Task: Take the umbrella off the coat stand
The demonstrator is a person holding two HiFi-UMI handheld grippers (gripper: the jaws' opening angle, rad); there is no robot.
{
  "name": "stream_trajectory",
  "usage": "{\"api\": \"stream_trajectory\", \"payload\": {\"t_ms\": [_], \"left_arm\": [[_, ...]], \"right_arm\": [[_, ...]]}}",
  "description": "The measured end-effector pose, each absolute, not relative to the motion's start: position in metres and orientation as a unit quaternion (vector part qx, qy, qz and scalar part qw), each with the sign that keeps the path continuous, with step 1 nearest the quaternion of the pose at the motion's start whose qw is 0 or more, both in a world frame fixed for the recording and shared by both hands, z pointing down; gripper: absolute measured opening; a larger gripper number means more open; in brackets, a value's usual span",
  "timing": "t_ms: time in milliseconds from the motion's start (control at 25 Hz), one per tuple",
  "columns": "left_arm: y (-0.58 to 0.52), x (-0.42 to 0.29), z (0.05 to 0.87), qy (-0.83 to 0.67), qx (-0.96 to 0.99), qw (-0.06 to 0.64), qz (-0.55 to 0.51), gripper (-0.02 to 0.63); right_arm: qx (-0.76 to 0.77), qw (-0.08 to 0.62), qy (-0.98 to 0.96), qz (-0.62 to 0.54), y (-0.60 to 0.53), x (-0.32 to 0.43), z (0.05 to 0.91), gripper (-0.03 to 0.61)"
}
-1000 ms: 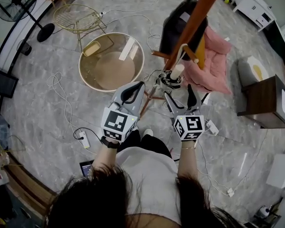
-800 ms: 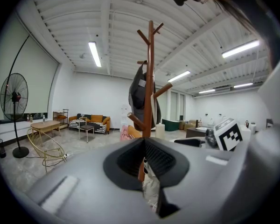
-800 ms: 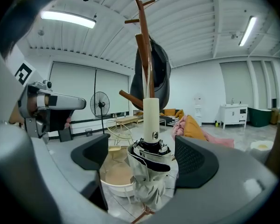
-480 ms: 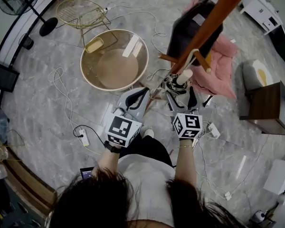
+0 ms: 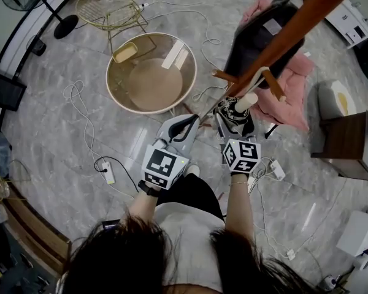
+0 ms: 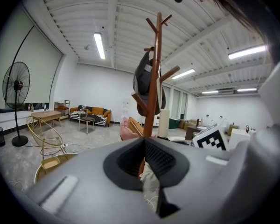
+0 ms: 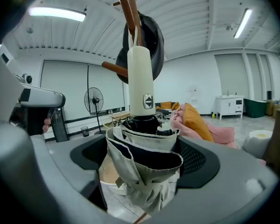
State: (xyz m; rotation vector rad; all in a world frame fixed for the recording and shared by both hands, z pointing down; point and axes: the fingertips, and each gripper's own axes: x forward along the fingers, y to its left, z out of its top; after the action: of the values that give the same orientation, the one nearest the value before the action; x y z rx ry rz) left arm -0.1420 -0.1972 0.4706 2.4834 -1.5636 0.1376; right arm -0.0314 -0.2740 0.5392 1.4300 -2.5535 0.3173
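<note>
No words or numbers legible, only signs: black-and-white square code patterns on marker cubes [image 5: 164,166] of left gripper [image 5: 186,124] and right gripper [image 5: 234,120], up-down arrows on umbrella [image 7: 144,171] handle button [image 7: 148,101].

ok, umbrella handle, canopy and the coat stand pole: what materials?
Umbrella handle: cream, smooth, likely matte plastic, with a moulded button. Canopy: thin beige fabric, dark lining, soft folds. Coat stand pole: reddish-brown, looks like varnished wood; grain not visible.
</note>
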Motion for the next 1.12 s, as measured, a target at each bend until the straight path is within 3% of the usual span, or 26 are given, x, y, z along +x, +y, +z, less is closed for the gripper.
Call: {"api": "stream_trajectory", "payload": {"t_ms": [920,1120], "left_arm": [[-0.197,-0.141,0.492,-0.536,0.833,0.125,0.048,0.058],[-0.199,-0.141,0.488,-0.538,0.833,0.121,0.042,0.06]], "right_arm": [[0.502,0.104,-0.85,0.122,-0.302,-0.042,0.566,0.423],[0.502,0.117,-0.848,0.125,-0.302,-0.041,0.569,0.37]]}}
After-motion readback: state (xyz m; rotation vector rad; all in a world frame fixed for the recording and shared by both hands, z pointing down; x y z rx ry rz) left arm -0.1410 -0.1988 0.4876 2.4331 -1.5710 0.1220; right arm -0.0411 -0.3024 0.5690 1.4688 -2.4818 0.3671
